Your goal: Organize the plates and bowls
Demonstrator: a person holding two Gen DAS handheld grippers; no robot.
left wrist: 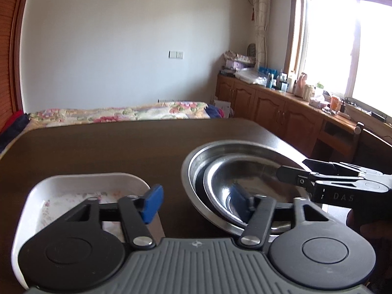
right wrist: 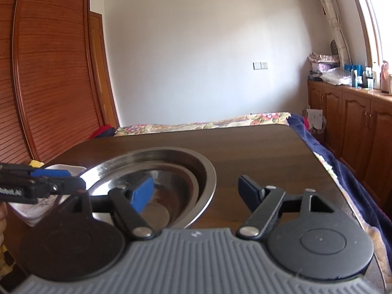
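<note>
— What is sitting on the dark wooden surface [left wrist: 110, 147]?
— A white rectangular dish [left wrist: 80, 183] is lying at lower left of the left wrist frame. A large steel bowl [left wrist: 196, 161] is resting right of centre, holding a smaller steel bowl [left wrist: 220, 178].

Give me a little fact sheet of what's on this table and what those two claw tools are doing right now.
surface: dark wooden table
metal dishes: small steel bowl nested inside large steel bowl
white dish: square white plate, left of the bowls, apart from them
left gripper: open, holding nothing, one finger over the plate, the other over the bowls
right gripper: open, holding nothing, left finger over the bowls
background: bed with floral cover, wooden cabinets
</note>
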